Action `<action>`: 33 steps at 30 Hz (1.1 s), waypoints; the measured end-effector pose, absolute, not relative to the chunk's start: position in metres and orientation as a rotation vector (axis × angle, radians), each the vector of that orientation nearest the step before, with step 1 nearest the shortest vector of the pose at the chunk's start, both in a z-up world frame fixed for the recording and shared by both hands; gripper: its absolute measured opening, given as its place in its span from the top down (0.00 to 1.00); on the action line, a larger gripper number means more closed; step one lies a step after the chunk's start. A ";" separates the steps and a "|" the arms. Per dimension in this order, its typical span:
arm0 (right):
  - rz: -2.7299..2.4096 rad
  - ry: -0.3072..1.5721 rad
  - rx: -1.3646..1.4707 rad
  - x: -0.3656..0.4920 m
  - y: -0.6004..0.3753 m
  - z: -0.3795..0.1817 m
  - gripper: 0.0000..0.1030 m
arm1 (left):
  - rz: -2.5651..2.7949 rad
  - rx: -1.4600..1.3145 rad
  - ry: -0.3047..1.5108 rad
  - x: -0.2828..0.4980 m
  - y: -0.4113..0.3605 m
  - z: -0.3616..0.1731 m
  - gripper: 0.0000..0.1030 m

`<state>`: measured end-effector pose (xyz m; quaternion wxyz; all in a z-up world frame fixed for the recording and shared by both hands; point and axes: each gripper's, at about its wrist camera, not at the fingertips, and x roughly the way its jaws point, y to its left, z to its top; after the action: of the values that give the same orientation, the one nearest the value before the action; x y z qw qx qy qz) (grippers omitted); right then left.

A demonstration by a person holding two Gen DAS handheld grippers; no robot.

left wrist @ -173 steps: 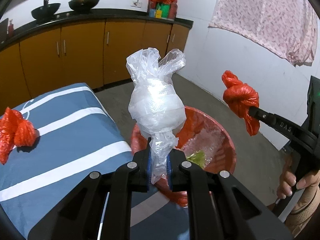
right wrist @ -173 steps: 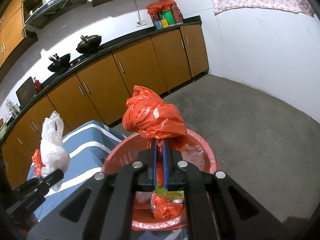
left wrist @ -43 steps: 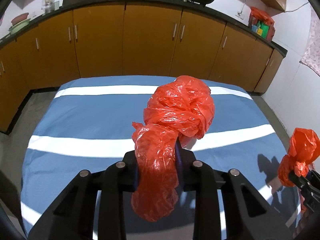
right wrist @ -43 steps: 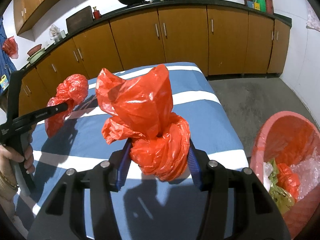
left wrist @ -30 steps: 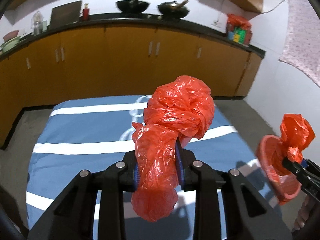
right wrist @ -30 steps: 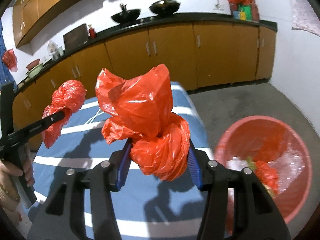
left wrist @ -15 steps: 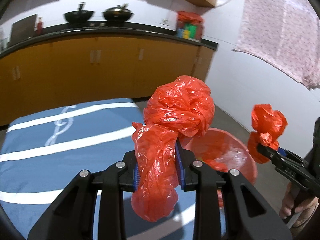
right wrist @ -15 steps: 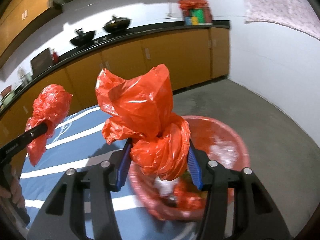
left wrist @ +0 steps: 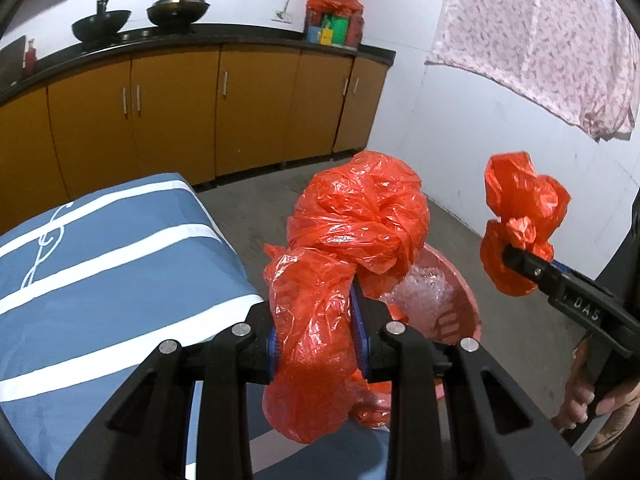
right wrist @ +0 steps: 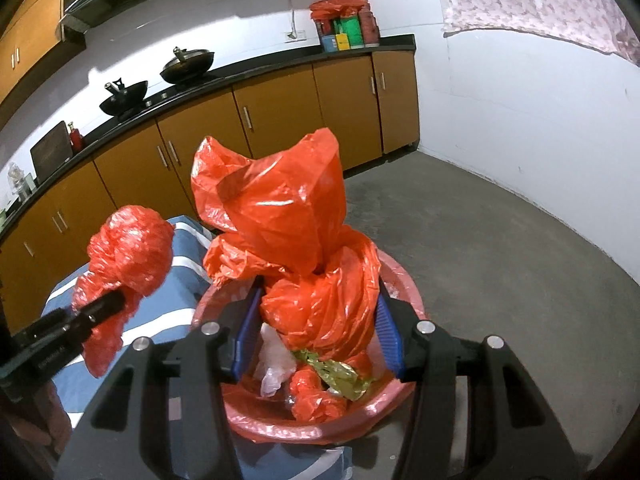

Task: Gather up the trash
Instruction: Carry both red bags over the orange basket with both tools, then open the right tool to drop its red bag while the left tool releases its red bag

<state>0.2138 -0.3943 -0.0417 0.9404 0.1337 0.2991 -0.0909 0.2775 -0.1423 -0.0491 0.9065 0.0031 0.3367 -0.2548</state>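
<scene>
Both grippers have swung from over the striped bed to the red basin, each carrying a knotted red bag.

Left gripper (left wrist: 318, 344) pinches the crinkled tail of its red plastic bag (left wrist: 352, 236), a tight glossy knot bulging above the blue pads (left wrist: 360, 340) and a loose wrinkled end hanging below, held at the near rim of the red basin (left wrist: 466, 300) beside the blue-and-white bedcover (left wrist: 100, 264). Right gripper (right wrist: 318, 332) has its jaws fairly wide yet pressed against the plump lower bulge of the second red bag (right wrist: 304, 248), whose smooth pointed flaps stand upright; it hangs directly over the basin, above a clear plastic wad (right wrist: 276, 356), a gold-green wrapper (right wrist: 340, 374) and a smaller red wad (right wrist: 316, 400).
</scene>
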 end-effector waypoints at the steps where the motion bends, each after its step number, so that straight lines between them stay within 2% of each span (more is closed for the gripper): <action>1: -0.188 0.612 0.279 0.215 -0.397 -0.044 0.51 | -0.529 0.011 0.698 0.277 -0.144 -0.051 0.72; 25: -0.191 0.643 0.311 0.239 -0.400 -0.066 0.50 | -0.564 0.063 0.774 0.295 -0.182 -0.084 0.72; 27: -0.185 0.639 0.325 0.241 -0.401 -0.066 0.46 | -0.564 0.065 0.778 0.295 -0.184 -0.086 0.69; 31: -0.167 0.627 0.339 0.241 -0.401 -0.066 0.42 | -0.567 0.066 0.782 0.295 -0.184 -0.088 0.50; 33: -0.163 0.624 0.344 0.240 -0.401 -0.067 0.38 | -0.571 0.056 0.780 0.294 -0.181 -0.088 0.46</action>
<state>0.2405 -0.4013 -0.0669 0.9339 0.1683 0.3053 -0.0796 0.2944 -0.1815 -0.0882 0.8852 0.0268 0.3747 -0.2744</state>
